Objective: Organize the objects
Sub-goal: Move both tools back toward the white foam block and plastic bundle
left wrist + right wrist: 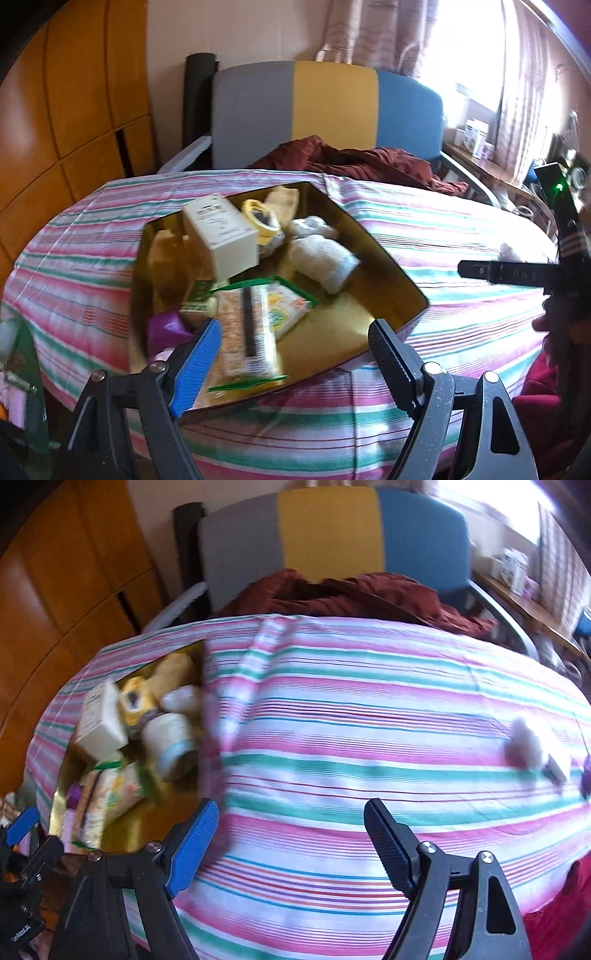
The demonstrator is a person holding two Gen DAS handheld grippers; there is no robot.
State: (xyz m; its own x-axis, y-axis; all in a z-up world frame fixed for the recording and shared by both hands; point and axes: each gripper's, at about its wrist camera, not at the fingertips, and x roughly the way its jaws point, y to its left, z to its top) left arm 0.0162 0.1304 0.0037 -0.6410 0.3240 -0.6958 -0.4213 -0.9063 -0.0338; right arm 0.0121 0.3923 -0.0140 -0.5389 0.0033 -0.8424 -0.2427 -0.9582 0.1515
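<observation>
Ribbed pads, one blue and one black, framed the foreground as the left tool (293,341) hung released and empty over the near corner of a shallow gold box (388,254), its walls glossy and mirror-like; the box sat on a surface draped in a cloth (461,236) of pink, green and white stripes. Inside the box lay a jumble; a cream rectangular carton (221,236) stood tilted near the back, a yellow and black soft item (264,221) beside it, and white fluffy rolled cloths (321,258) to the right; nearer the tool, flat crinkled snack packets (251,325) with green edging overlapped one another, with a purple glossy piece (168,326) at the left wall. From the right wrist view, the right tool (291,821) was likewise spread wide and held nothing, poised above bare striped cloth with the box off to its left; a white fluffy bundle (524,746) lay well apart on the cloth toward the right edge, blurred, with a small purple object (585,779) just beyond it, too smeared to identify. Behind the surface stood a chair (332,107) with a padded back in grey, yellow and blue panels, a rumpled maroon fabric (369,158) heaped on its seat; orange-brown wooden cabinets (74,110) filled the left.
</observation>
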